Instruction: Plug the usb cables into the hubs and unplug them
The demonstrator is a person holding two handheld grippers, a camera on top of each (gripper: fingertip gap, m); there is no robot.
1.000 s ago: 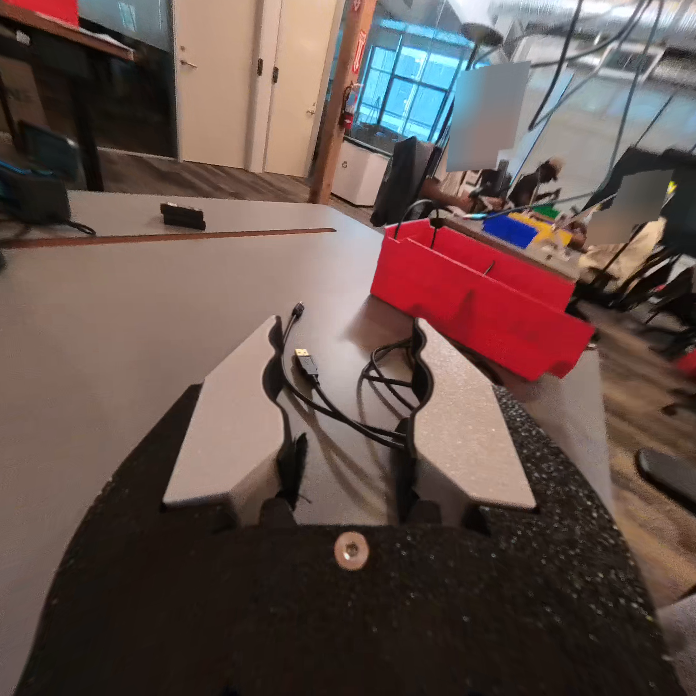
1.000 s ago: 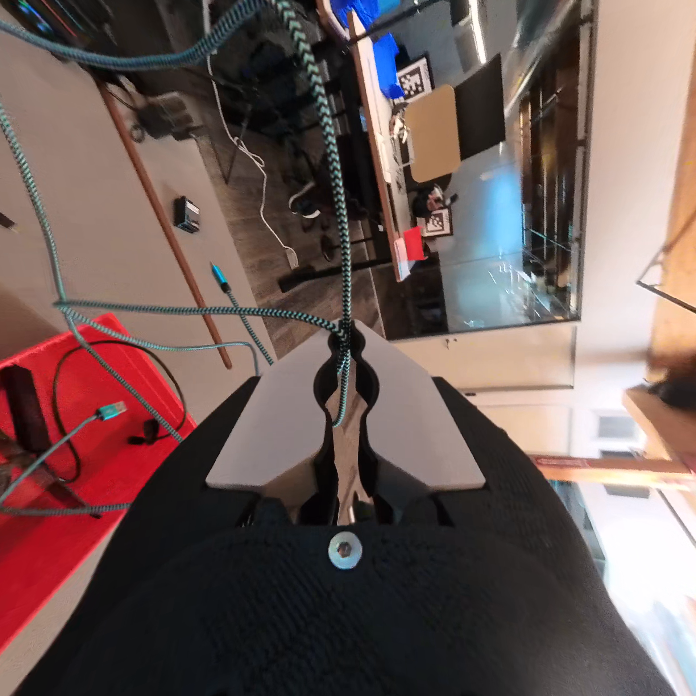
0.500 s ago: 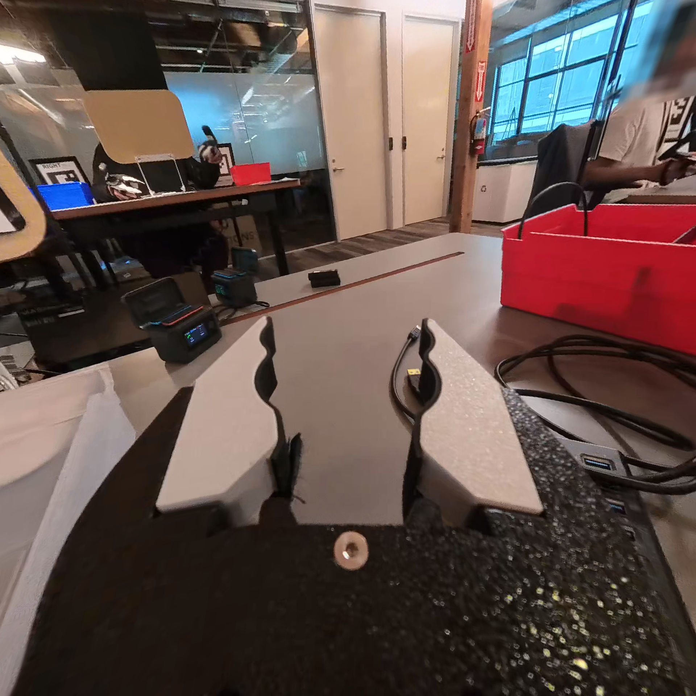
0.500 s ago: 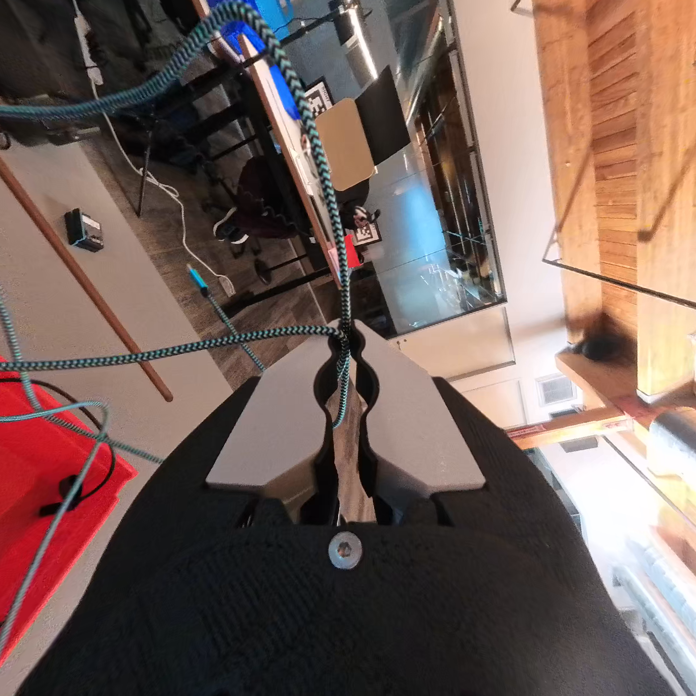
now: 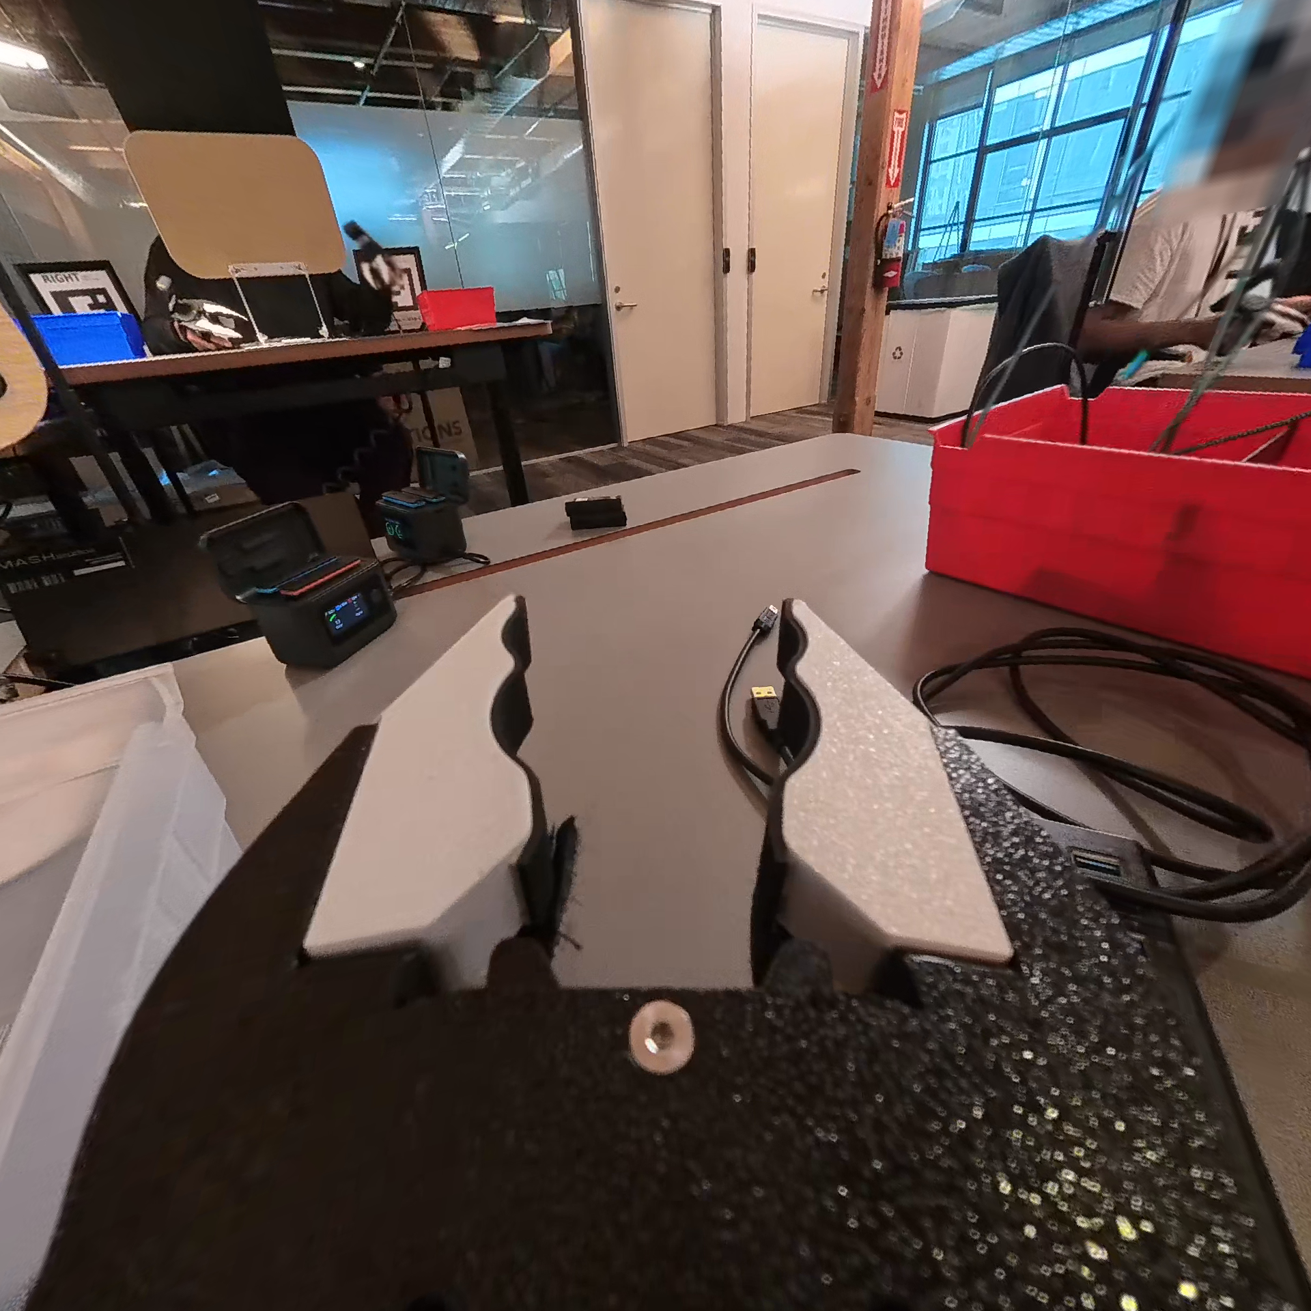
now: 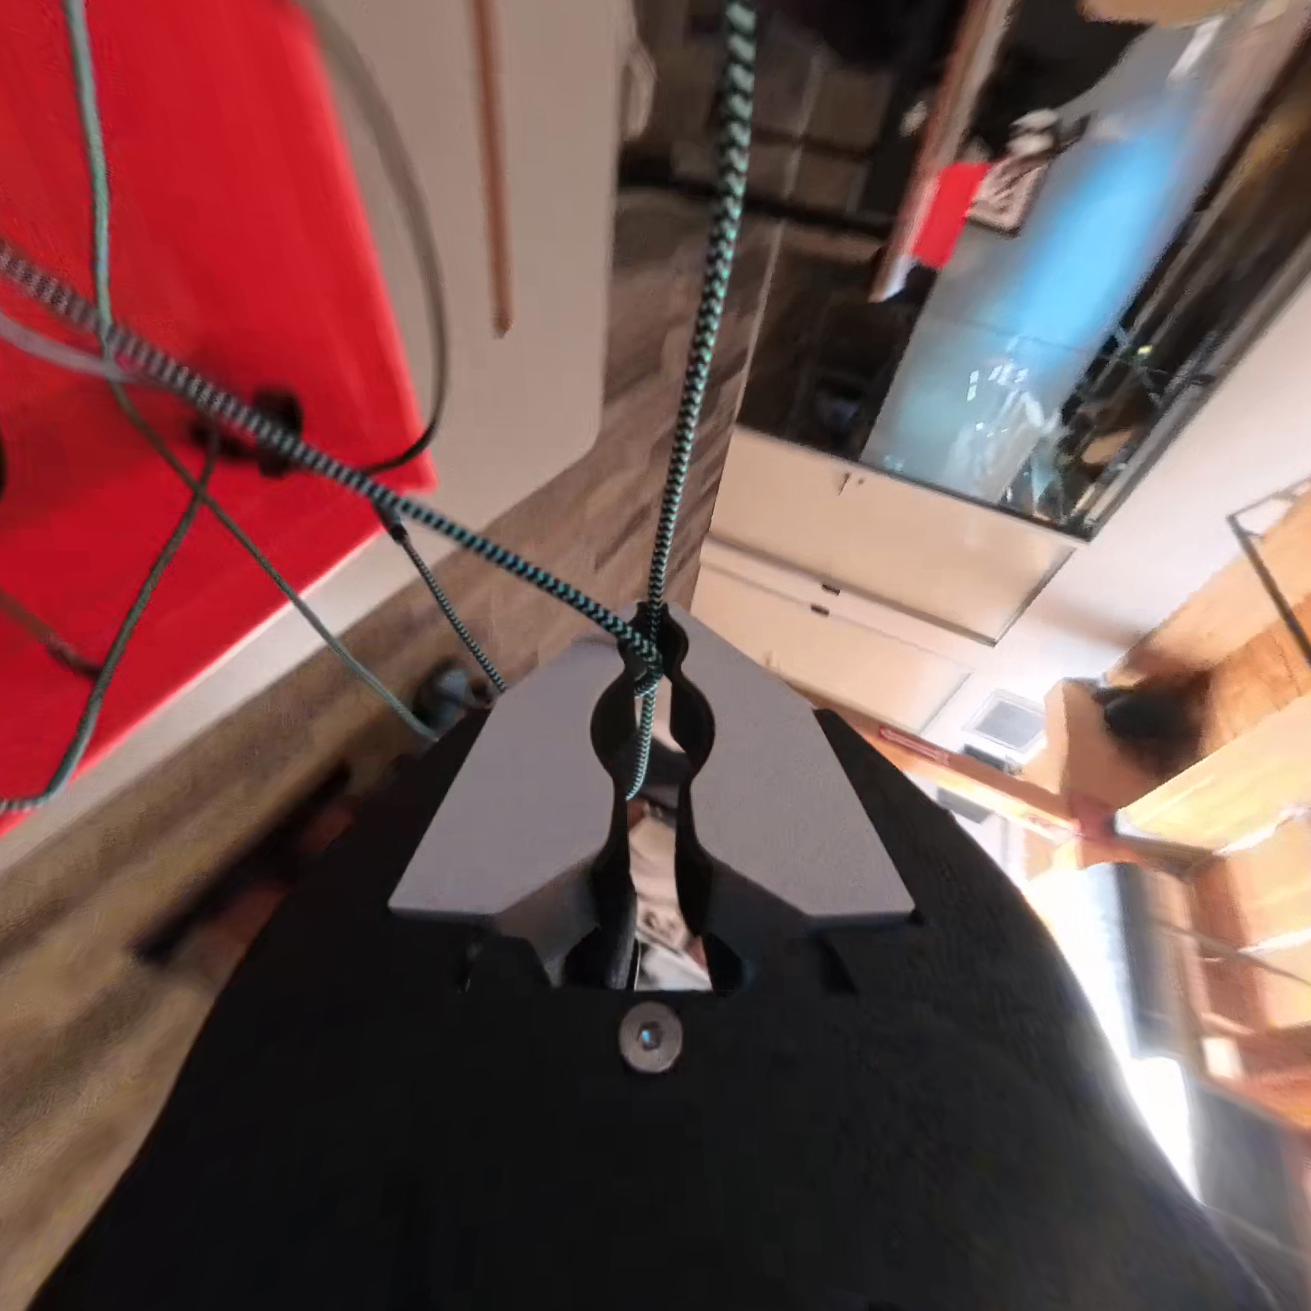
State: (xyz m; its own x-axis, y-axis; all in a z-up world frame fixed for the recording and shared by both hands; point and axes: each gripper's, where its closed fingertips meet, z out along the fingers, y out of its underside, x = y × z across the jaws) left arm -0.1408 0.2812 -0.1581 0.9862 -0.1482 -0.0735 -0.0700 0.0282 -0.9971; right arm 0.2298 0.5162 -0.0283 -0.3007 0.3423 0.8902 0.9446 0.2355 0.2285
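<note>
The left gripper [image 5: 649, 681] is sitting low over the grey table [image 5: 638, 582] with its jaws spread wide and nothing between them. Just inside its right finger [image 5: 872, 773] a thin black cable [image 5: 731, 695] is lying on the table, its gold-tipped USB plug [image 5: 765, 699] resting beside the finger's inner edge and its small far plug [image 5: 766, 618] lying near the fingertip. To the right, a black hub [image 5: 1107, 862] with a blue port is lying half hidden behind the gripper body, with thick black cords [image 5: 1135, 709] looping away from it toward a red bin [image 5: 1121, 525]. Farther left, two small black cases [image 5: 312, 603] are standing by the table edge.

The right gripper [image 6: 649, 631] is clamping a braided teal-and-black cable [image 6: 709, 284] at its fingertips; the strands are crossing there, one running up out of the picture and another stretching left over the red bin [image 6: 213, 213]. This view is blurred, and the cable's plugs are not clearly showing.
</note>
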